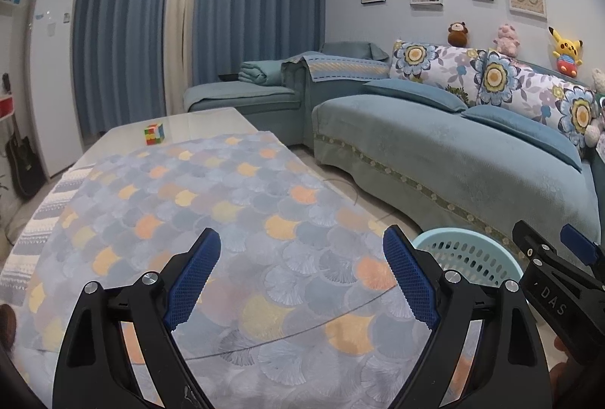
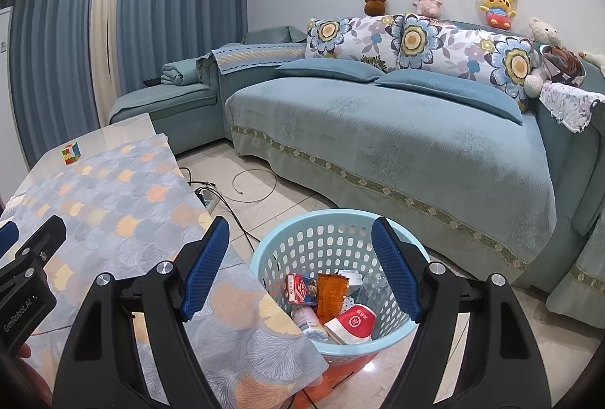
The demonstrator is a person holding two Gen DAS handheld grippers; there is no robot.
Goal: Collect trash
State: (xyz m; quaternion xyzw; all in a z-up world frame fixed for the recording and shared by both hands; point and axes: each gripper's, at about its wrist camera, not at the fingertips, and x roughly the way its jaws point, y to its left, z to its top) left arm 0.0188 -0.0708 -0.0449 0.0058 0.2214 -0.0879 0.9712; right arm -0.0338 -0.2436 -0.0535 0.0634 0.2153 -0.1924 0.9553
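A light blue perforated basket stands on the floor beside the table's right edge. It holds trash: a red and white cup, an orange wrapper, a red and blue packet and other pieces. My right gripper is open and empty, above the basket's near rim. My left gripper is open and empty over the patterned tablecloth. The basket's rim shows in the left wrist view, with the right gripper's body beside it.
A Rubik's cube sits on the table's far bare end, also in the right wrist view. A blue sofa runs along the right. Cables lie on the tiled floor. A white fridge stands at the left.
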